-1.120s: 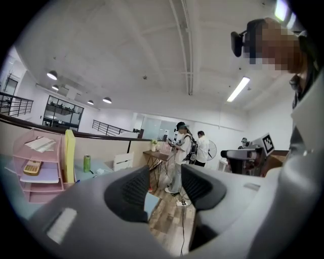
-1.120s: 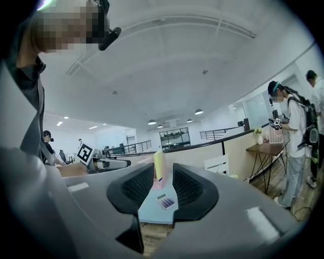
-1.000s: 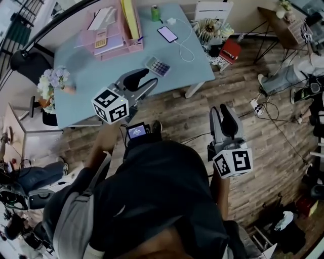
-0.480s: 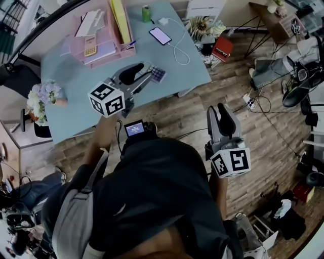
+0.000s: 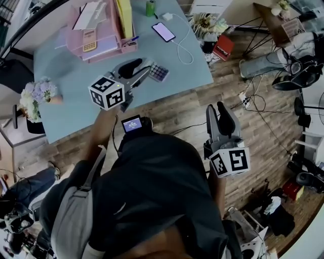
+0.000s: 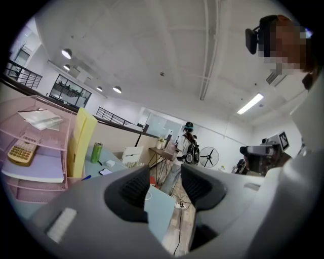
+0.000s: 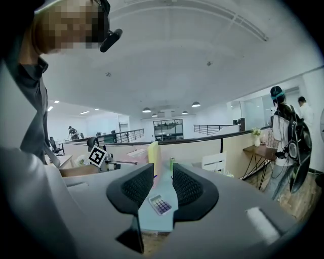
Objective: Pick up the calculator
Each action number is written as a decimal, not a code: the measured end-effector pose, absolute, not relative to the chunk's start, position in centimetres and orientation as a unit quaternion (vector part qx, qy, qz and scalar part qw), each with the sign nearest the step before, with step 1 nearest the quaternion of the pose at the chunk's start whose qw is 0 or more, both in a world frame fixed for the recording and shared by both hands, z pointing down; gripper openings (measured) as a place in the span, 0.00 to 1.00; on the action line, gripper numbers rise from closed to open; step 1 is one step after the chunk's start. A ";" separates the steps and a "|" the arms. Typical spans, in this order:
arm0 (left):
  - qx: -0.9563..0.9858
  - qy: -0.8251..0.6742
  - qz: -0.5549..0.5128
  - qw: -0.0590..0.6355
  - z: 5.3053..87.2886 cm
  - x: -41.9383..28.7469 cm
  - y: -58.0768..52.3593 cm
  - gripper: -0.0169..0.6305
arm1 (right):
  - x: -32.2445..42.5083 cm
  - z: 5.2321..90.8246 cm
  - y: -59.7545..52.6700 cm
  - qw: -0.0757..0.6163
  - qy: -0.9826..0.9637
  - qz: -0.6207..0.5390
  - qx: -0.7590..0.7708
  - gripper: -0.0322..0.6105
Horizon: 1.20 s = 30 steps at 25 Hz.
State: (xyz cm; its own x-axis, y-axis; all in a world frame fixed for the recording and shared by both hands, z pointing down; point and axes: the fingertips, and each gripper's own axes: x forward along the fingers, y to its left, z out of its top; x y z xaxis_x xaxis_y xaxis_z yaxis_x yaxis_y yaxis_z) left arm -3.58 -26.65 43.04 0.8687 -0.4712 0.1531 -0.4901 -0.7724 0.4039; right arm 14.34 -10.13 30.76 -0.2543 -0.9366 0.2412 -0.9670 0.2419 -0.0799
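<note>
The calculator (image 5: 158,72) lies flat near the front edge of the pale blue table (image 5: 71,76). It is a small grey slab with rows of purple keys and a narrow display strip; any print on it is too small to read. My left gripper (image 5: 147,71) hangs over the table just beside it, its ribbed black pads (image 6: 134,187) moderately apart with nothing between them. My right gripper (image 5: 217,109) is well away over the wood-plank floor (image 5: 263,126), jaws slightly parted and empty; its own view shows the calculator (image 7: 161,204) through the gap, far off. Further back stands a pink wire-mesh desk organiser (image 5: 101,35) holding a second, yellowish calculator (image 5: 89,40) and an upright yellow folder (image 5: 124,15). A green can (image 5: 150,7) and a smartphone (image 5: 163,32) on a white cable (image 5: 185,48) sit near it.
</note>
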 end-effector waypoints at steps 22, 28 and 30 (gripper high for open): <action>0.855 -0.400 0.057 0.325 54.8 -6.9 -30.1 0.41 | 14.6 34.5 -18.6 0.113 -0.867 0.143 0.464 0.20; 0.827 -0.432 0.071 0.353 59.1 -6.2 -30.6 0.41 | 15.3 36.9 -20.3 0.128 -0.883 0.168 0.419 0.20; 0.818 -0.440 0.079 0.363 60.7 -6.2 -31.0 0.41 | 15.1 37.7 -20.8 0.132 -0.887 0.175 0.406 0.20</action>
State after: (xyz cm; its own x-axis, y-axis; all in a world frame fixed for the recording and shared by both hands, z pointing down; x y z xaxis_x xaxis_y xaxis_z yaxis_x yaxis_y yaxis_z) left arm -6.16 -31.02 60.65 0.6003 -0.6626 0.4479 -0.7767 -0.3493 0.5242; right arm 15.11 -20.79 37.68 -0.6352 -0.6743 0.3767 -0.7668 0.6090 -0.2030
